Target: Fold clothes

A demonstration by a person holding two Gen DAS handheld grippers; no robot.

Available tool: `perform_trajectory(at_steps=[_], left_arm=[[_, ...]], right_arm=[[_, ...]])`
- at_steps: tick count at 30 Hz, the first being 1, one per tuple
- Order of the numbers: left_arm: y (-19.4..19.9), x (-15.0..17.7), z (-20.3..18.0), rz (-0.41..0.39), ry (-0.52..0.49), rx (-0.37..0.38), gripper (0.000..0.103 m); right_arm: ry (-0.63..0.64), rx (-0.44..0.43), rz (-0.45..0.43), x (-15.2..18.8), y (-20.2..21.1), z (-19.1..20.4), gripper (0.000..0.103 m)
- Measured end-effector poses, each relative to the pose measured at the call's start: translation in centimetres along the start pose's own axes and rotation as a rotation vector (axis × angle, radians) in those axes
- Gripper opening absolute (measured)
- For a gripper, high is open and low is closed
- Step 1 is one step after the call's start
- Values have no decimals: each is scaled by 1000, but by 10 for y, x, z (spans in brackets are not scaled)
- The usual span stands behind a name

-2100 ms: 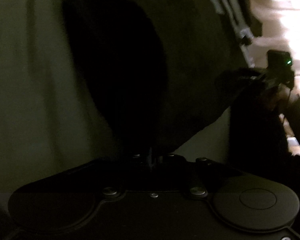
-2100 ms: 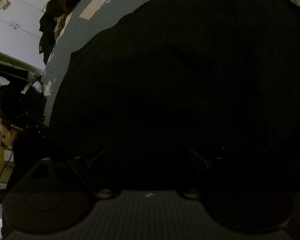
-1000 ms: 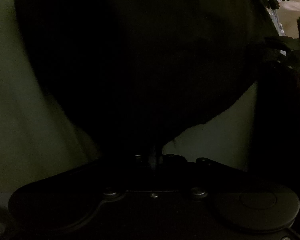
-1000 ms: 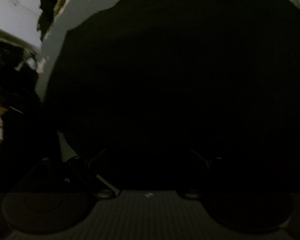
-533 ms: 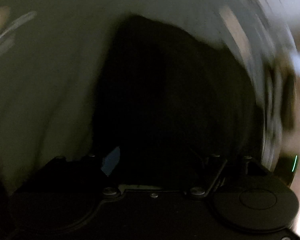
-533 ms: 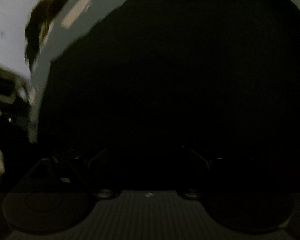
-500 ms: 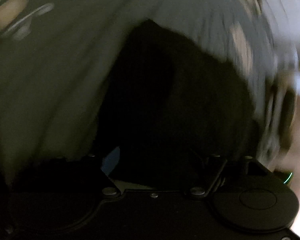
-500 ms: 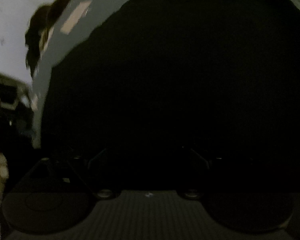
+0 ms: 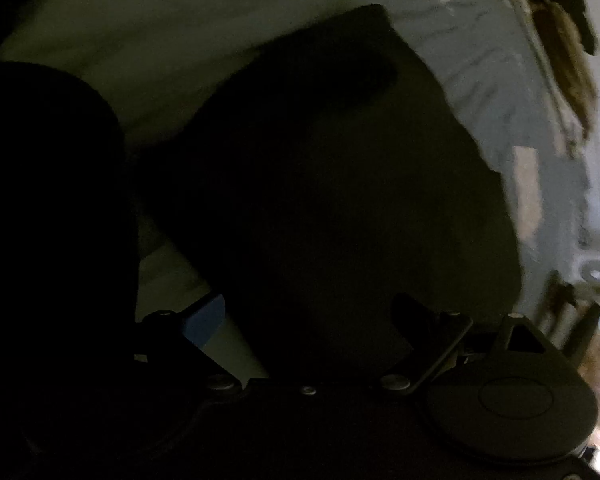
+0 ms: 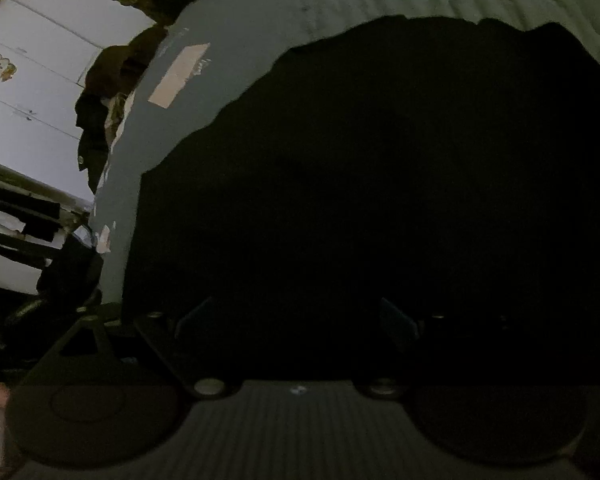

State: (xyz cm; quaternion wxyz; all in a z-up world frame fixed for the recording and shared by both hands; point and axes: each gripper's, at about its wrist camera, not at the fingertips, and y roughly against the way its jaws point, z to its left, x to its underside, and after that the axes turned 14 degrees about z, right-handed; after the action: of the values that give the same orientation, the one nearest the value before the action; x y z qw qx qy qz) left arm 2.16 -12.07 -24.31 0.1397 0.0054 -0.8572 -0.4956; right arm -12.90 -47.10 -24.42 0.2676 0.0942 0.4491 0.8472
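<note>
We read no brand, label or writing anywhere; the only marking is a small cartoon sticker [image 10: 2, 67] on the white cupboard doors [image 10: 40, 92] left of the bed, too blurred to make out.

The bed cover [image 10: 268, 28] is the largest thing we see, grey-green with pale rectangular patches, and it fills both views. On it lies the black garment [image 10: 380, 184], spread wide with a ragged far edge (its folds are lost in the dark). Beyond that far edge the cover lies bare; along its left edge only a narrow strip of cover separates it from the side of the bed.

In the left wrist view the black garment [image 9: 332, 184] shows a squared corner pointing up and away, with open bed cover [image 9: 180, 40] beyond and left of it. A heap of brown and dark clothes [image 10: 108, 92] hangs at the bed's left side.

The left gripper [image 9: 312, 316] has just been opening; its jaws now stand wide over the near edge of the garment, one blue-tipped finger [image 9: 204, 318] on bare cover, gripping nothing. The right gripper [image 10: 296, 320] also stands wide over the cloth, pressing on nothing we can make out.
</note>
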Motion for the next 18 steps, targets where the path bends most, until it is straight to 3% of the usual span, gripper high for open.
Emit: perform_trajectory(at_steps=[6,10,18], left_arm=[[8,5,-1,-148,60,-133,89],[6,-9,4,-156,52,-186,89],[-7,-40,21,-170,72,-107,89]], right_arm=[[5,-2,-15,3,14,2,90],[-2,12,-19,2,21,1,90],[7,-11,-12,-7,14,15,90]])
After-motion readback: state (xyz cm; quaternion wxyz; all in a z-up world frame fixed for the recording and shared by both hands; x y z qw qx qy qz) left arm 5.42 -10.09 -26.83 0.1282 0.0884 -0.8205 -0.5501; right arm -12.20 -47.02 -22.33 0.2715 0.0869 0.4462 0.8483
